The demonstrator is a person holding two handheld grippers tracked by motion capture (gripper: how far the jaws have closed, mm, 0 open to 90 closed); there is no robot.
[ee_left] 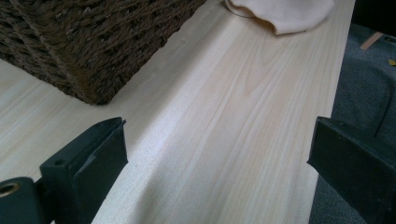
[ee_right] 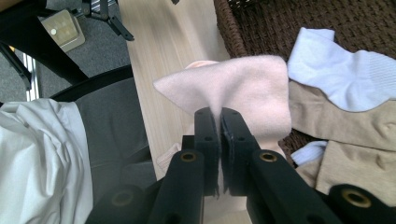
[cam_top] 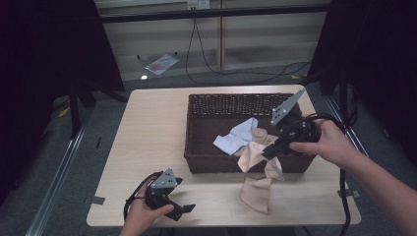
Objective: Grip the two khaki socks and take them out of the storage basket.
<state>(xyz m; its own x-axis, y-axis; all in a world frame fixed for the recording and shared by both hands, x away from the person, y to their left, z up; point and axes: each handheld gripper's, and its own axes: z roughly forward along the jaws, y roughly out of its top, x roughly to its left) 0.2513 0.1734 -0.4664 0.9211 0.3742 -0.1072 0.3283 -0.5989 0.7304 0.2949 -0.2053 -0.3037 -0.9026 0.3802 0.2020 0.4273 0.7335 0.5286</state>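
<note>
1. While the left gripper [cam_top: 183, 208] rests at the table's [cam_top: 147, 142] near edge, its jaws stand wide.
2. Right gripper [cam_top: 266, 153] pinches a pink sock [cam_top: 257, 189] draped over the basket's [cam_top: 196, 118] front rim.
3. White sock [cam_top: 238, 137] lies inside.

A pale wooden tabletop [cam_top: 147, 142] is carrying a dark wicker basket [cam_top: 211, 105] toward its far right part. In front of the basket, a beige sock [cam_top: 256, 192] is trailing over the basket's near wall onto the wood.
</note>
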